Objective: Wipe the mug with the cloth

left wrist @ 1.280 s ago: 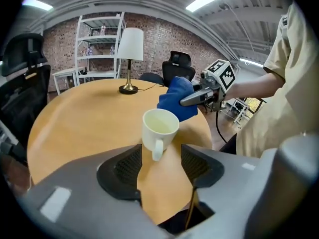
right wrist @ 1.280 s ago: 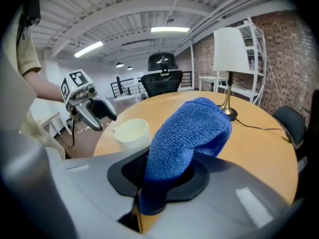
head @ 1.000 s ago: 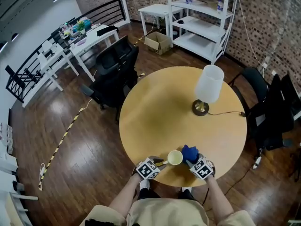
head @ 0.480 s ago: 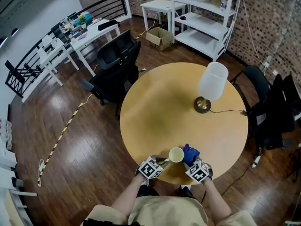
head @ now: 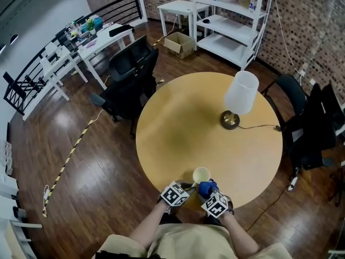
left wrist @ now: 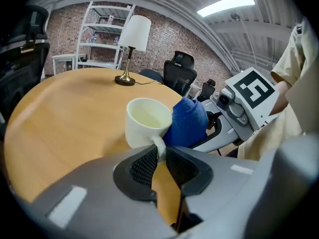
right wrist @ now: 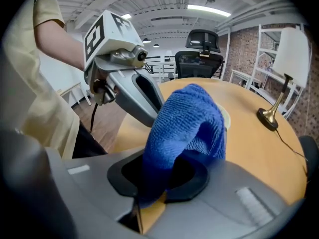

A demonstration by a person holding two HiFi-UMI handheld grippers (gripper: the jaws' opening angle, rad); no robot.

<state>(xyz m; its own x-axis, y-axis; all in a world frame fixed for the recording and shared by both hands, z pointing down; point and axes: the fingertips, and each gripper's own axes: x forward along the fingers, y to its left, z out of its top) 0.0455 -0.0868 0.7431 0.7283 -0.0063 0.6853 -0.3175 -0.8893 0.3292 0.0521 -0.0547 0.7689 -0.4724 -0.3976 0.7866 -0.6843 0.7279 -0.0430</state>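
A cream mug (head: 201, 175) stands near the front edge of the round wooden table (head: 183, 123). My left gripper (head: 188, 187) reaches it from the near left; its jaws are closing, and the pads press on the mug's handle (left wrist: 159, 147). In the left gripper view the mug (left wrist: 145, 122) is upright and looks empty. My right gripper (head: 209, 193) is shut on a bunched blue cloth (head: 207, 187). The cloth (left wrist: 187, 123) lies against the mug's right side. In the right gripper view the cloth (right wrist: 185, 126) hides most of the mug.
A brass lamp with a white shade (head: 239, 97) stands at the table's far right, its cord running off the edge. Black office chairs (head: 132, 74) stand beyond the table's left side, another (head: 294, 99) at the right. White shelving (head: 232, 20) is at the back.
My right gripper has carried the blue cloth left and nearer to me, from the mug's right to against its near side. The mug and the left gripper have hardly moved.
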